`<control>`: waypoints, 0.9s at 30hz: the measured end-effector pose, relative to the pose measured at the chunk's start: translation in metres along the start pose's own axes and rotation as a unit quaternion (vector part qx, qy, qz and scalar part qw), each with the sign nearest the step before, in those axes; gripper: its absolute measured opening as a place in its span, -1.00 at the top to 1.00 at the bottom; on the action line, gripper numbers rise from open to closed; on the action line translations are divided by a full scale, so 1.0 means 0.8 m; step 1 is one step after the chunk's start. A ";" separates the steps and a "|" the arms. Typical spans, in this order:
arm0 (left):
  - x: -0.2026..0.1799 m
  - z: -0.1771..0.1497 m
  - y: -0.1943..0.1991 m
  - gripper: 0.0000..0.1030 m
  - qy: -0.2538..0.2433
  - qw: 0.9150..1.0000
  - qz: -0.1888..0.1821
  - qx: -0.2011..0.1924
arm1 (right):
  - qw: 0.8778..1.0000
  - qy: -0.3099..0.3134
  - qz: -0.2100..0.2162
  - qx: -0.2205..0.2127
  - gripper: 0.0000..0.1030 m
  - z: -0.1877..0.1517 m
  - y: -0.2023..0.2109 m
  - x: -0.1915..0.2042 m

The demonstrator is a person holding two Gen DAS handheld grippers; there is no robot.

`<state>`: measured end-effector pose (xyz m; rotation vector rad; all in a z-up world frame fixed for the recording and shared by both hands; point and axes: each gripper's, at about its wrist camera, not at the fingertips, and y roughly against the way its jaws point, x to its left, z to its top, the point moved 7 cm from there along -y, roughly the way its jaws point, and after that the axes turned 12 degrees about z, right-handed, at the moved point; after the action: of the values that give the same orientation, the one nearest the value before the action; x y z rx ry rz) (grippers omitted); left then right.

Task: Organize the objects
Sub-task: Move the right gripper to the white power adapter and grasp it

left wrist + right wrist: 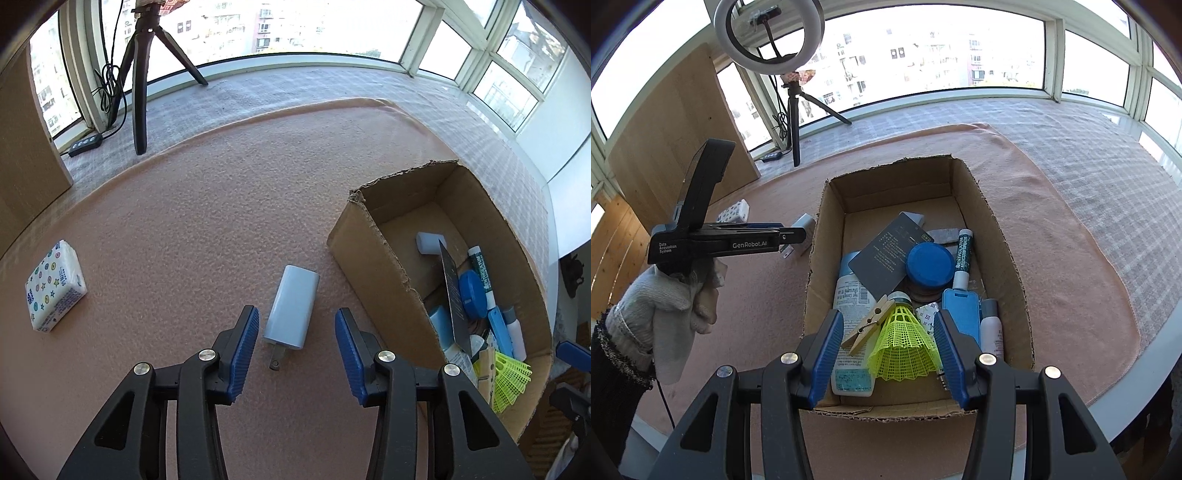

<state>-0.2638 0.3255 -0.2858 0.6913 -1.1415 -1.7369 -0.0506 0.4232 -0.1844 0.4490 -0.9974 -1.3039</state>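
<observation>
Charger point(291, 307) lies flat on the pink mat point(184, 221), just left of the cardboard box point(373, 254), plug prongs toward the camera. Left gripper point(295, 336) poised over it, jaws apart with the charger's near end between them, pads clear of both sides; nothing held. Right gripper point(886, 350) hangs over the near end of the box with its jaws apart; the yellow shuttlecock point(905, 347) sits between them, contact on the right pad uncertain, so grip cannot be told. Charger looks like a hard, smooth plastic block: stiff, fairly light, likely slick on its rounded long edges. Best hold, in my judgement: across the two long flat sides at mid-body, clear of the metal prongs, which could twist it out. A tissue pack point(55, 286) lies well apart on the mat's left.
</observation>
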 end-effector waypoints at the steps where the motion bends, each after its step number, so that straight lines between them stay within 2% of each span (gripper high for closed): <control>1: 0.001 0.002 -0.004 0.09 0.003 1.000 -0.002 0.003 | 1.000 -0.001 0.000 0.000 0.09 -0.001 0.001 -0.001; 5: 0.004 0.005 -0.016 0.14 0.014 1.000 -0.010 0.012 | 1.000 -0.003 0.000 0.001 0.09 -0.004 0.002 -0.002; 6: 0.005 0.005 -0.018 0.37 0.017 1.000 -0.012 0.014 | 1.000 -0.003 0.000 0.001 0.09 -0.004 0.002 -0.002; 7: 0.007 0.004 -0.019 0.48 0.022 1.000 -0.015 0.016 | 1.000 -0.002 0.001 0.002 0.09 -0.004 0.002 -0.001; 15: 0.032 -0.012 -0.017 0.50 0.058 0.998 -0.027 0.019 | 1.000 0.010 0.012 0.005 0.09 -0.003 -0.004 0.017; 23: 0.078 -0.080 0.014 0.52 0.141 0.989 -0.048 0.008 | 0.998 0.035 0.043 0.011 0.09 0.002 -0.019 0.060; 27: 0.096 -0.114 0.033 0.51 0.158 0.987 -0.039 -0.001 | 0.996 0.054 0.065 0.024 0.09 0.003 -0.038 0.093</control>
<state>-0.2115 0.2162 -0.2976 0.9824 -0.9033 -1.6215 -0.0741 0.3468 -0.1805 0.4776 -0.9534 -1.1289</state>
